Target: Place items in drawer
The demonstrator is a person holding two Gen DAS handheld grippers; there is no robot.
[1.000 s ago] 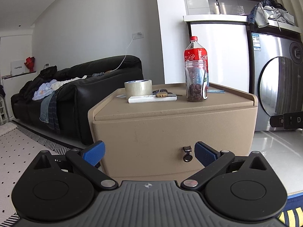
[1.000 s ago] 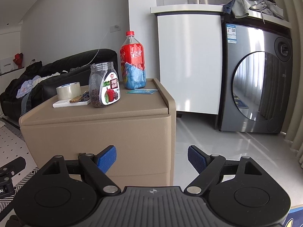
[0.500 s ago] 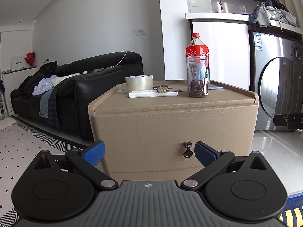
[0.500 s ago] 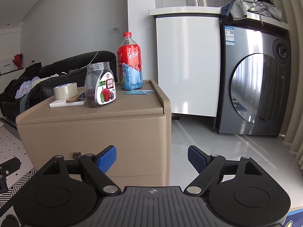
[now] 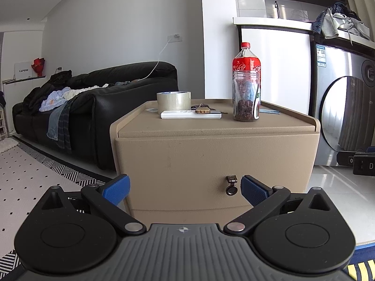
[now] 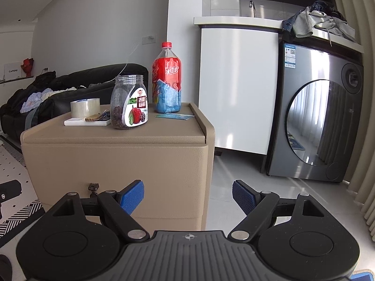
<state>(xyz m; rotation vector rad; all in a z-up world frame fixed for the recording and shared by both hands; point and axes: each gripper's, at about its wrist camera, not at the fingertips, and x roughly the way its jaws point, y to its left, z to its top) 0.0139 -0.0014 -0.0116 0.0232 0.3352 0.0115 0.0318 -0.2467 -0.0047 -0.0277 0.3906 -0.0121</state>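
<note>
- Living room with white walls; we see a black sofa (image 5: 93, 98) at far left and a steel washing machine (image 6: 321, 121) at far right.
- Centre: a beige cabinet (image 5: 211, 154) whose drawer (image 5: 187, 182) is shut, its small dark pull (image 5: 231, 185) hanging on the front.
- On top, left to right: tape roll (image 5: 173, 100), white remote (image 5: 187, 115) with keys (image 5: 203, 109) on it, clear jar (image 6: 129, 105), red bottle (image 6: 166, 82), blue card (image 6: 174, 116).
- Left hand-held gripper (image 5: 185, 187) released, facing the drawer front, pull just inside its right finger.
- Right hand-held gripper (image 6: 187, 195) released, empty, at the cabinet's right corner.
</note>
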